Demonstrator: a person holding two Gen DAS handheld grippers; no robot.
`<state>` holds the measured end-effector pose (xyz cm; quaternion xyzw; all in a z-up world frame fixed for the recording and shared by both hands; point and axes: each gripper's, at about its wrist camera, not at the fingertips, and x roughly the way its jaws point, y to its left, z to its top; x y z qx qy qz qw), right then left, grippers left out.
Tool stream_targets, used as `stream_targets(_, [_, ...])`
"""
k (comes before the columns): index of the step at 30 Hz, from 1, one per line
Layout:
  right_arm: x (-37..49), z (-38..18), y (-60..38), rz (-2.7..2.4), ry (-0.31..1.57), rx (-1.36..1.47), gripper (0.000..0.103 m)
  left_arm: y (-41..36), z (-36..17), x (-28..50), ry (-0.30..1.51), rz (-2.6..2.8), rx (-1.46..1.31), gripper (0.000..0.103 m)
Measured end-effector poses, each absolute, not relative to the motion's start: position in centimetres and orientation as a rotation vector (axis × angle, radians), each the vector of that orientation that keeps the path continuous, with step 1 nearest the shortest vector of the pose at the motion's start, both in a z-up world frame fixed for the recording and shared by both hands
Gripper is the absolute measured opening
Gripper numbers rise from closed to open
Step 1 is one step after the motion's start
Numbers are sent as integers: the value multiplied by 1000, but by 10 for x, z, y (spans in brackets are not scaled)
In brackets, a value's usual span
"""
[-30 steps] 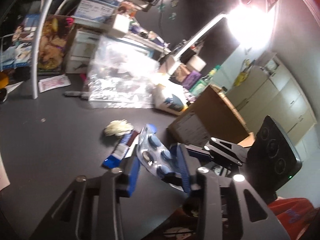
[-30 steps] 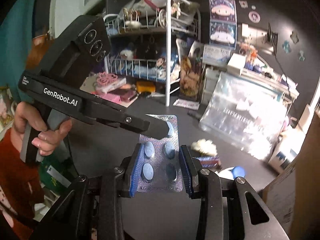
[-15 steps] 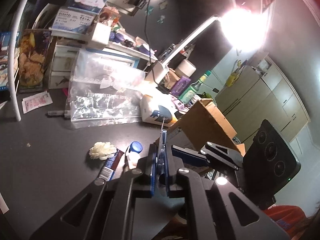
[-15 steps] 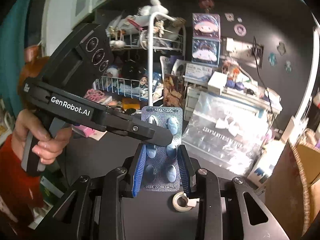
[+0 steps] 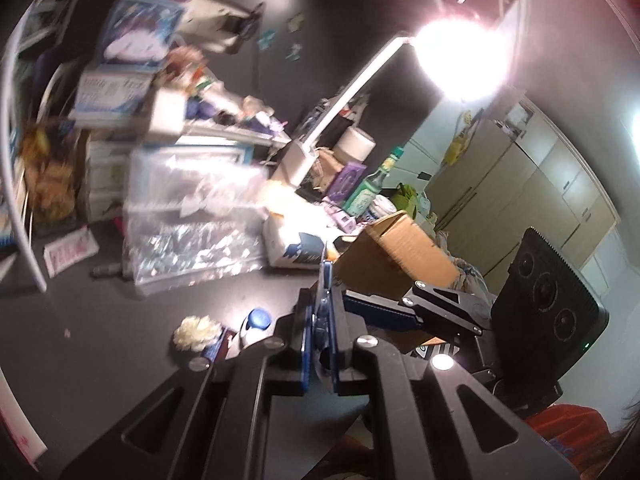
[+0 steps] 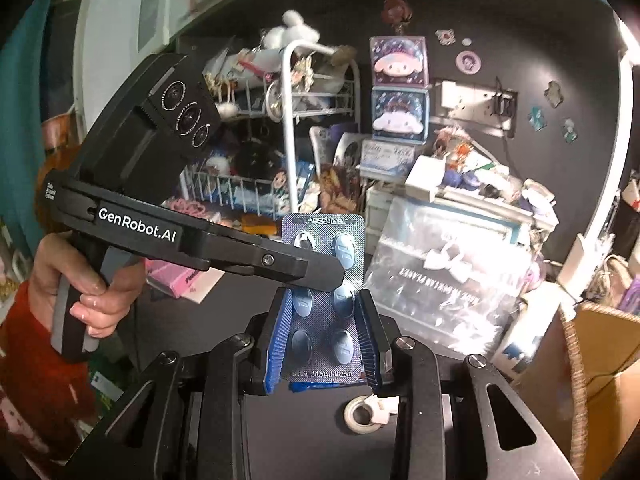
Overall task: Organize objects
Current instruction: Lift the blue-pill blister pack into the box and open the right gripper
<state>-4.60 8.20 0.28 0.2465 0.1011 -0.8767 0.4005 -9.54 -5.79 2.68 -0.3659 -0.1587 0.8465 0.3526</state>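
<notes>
Gripping blister pack (image 6: pixel 326 292), now both claws.

Left gripper (image 6: pixel 320 270) hides part of the blister pack (image 6: pixel 326 300); shelf clutter (image 5: pixel 120 92) blurred

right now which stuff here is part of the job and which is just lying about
In the job:
pill pack
left tongs, pinching it edge-on
right tongs, one pad at each side edge

Lying about:
tape roll
clear bag
cardboard box
green bottle
blue cap
</notes>
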Motion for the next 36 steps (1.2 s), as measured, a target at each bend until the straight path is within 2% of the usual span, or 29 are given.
stream_targets(9, [-47, 58, 128, -2335, 236, 615, 27, 8, 85, -109, -271, 2136, -897, 4])
stream_targets(10, [-47, 61, 136, -2346, 232, 617, 20, 19, 89, -112, -257, 2126, -896, 4])
stream_targets(13, [-52, 69, 162, -2365, 210, 648, 18, 50, 94, -120, -229, 2092, -896, 4])
stream_targets(22, [-67, 67, 232, -2454, 192, 690, 18, 125, 89, -145, -191, 2005, -938, 4])
stream_targets(30, [-87, 40, 260, -2433, 191, 808, 18, 156, 54, -165, -159, 1974, -1075, 5])
stream_targets(33, [-93, 29, 263, -2429, 216, 857, 18, 162, 51, -163, -106, 1991, -1098, 15])
stream_targets(35, [-95, 23, 265, -2424, 230, 883, 18, 162, 53, -161, -84, 2010, -1097, 50])
stream_targets(36, [-96, 21, 266, -2421, 231, 895, 19, 161, 56, -159, -67, 2031, -1086, 56])
